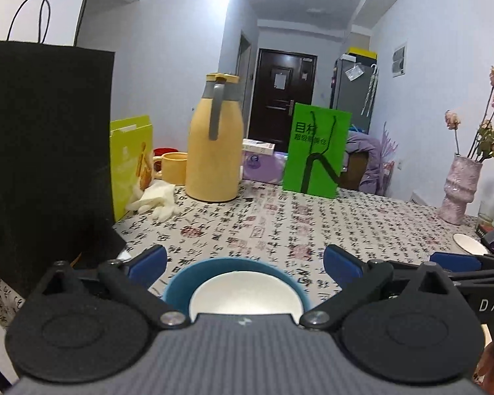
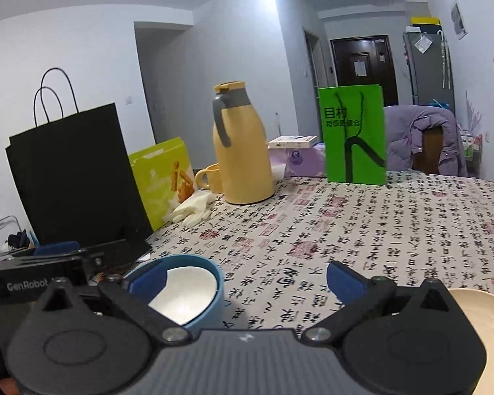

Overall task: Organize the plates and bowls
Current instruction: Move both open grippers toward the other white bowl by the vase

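I read "DAS" on the right gripper (image 1: 457, 260) and "GenRobot" on the left gripper (image 2: 54, 250). I see both sets of fingers spread wide, gripping nothing. The blue ceramic bowl with white interior (image 1: 237, 283) sits between the left fingers, near their base. The cream plate (image 2: 487, 326) lies just right of the right fingers. Beyond stands a green paper bag (image 1: 316, 151) with printed Chinese characters.

The blue bowl (image 1: 237, 276) near the camera looks glazed ceramic, glossy, with a smooth white inside. The surface (image 1: 280, 223) wears a printed cloth, matt and slightly creased. At far left the black bag (image 1: 46, 138) is matt paper with thin cord handles; the green bag (image 1: 316, 151) is smoother paper with a faint sheen. The yellow jug (image 1: 214, 144) has a matt, finely grained skin and a grey plastic handle. The vase (image 1: 459, 191) at far right looks rough and ridged. The gripper fingers (image 1: 148, 260) carry blue, rubbery-looking pads on matt black plastic arms.
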The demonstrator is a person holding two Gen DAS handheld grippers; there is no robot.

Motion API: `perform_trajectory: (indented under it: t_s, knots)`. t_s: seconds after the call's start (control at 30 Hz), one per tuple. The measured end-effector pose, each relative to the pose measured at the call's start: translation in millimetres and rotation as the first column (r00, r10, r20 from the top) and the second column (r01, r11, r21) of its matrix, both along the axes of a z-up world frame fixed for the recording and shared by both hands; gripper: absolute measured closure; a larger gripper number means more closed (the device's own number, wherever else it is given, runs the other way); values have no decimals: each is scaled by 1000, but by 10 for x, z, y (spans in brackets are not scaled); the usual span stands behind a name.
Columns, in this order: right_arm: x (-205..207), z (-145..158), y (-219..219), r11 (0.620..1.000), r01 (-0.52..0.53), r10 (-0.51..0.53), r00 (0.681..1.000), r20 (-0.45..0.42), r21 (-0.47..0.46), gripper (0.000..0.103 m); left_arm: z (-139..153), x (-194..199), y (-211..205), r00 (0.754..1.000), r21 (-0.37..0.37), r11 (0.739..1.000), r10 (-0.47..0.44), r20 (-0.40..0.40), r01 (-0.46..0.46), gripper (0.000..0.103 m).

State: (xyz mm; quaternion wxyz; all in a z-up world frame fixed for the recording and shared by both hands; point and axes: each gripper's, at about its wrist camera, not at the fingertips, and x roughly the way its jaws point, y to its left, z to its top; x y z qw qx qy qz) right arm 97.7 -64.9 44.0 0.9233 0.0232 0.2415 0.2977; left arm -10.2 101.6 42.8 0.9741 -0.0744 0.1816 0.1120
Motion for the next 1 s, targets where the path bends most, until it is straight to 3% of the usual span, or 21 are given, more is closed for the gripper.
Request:
perform_trajectory:
  t_s: [0.53, 1.0]
  knots:
    - [-46, 37, -581, 997, 51, -53, 998, 23, 59, 0, 17, 113, -439, 998, 3, 998, -59, 5, 59, 0]
    - [48, 67, -1041, 992, 111, -115, 992, 48, 62, 0, -62, 386, -712, 994, -86, 991, -104, -26, 102, 0]
